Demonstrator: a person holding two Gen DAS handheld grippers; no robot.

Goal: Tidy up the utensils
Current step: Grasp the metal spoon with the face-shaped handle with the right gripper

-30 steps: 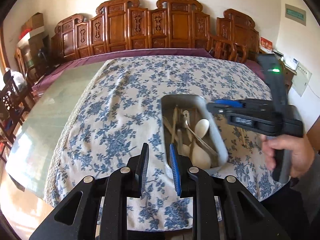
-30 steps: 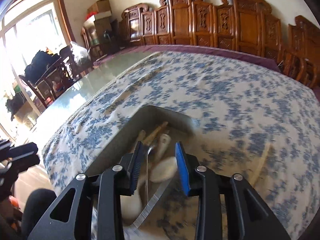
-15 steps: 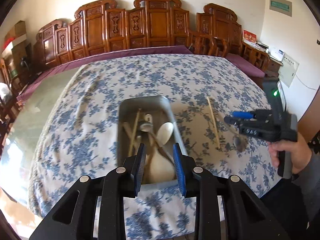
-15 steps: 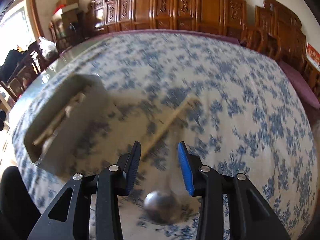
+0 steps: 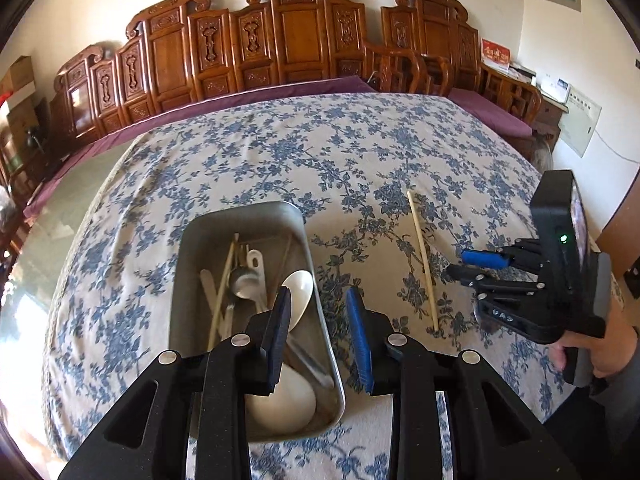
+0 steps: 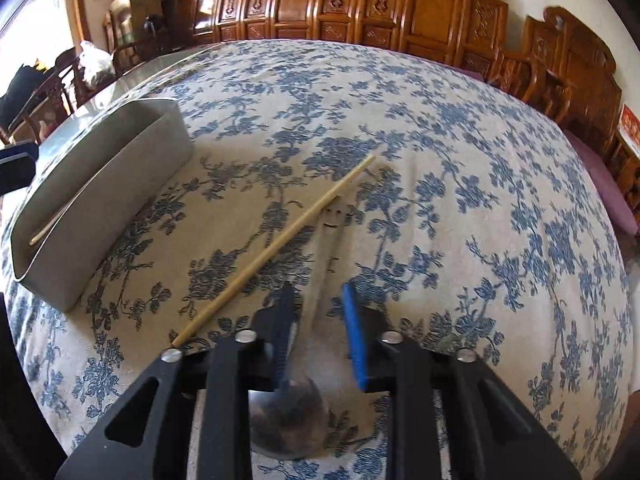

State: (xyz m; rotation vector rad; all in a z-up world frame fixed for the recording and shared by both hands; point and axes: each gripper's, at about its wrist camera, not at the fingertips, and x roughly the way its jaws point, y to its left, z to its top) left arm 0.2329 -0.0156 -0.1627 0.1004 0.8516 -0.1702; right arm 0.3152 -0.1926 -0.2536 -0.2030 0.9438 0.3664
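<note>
Spoon (image 6: 320,280), metal, lies on the floral tablecloth (image 6: 460,160) w/ its handle running away from the right gripper (image 6: 316,328) and bowl nearest it, beside a loose chopstick (image 6: 276,248). Right jaws have just been closing and straddle the handle; can't tell if pads touch it yet. Left gripper (image 5: 320,336) is partly apart, empty, over the steel tray (image 5: 320,320) rim. Right hand is clearly nearer.

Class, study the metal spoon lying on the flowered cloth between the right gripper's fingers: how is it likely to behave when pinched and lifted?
The metal spoon looks rigid, so it should not flex. Its polished surface may slip between the right gripper pads. The bowl is the wider end, so pinched by its thin handle it may swing bowl-down.
</note>
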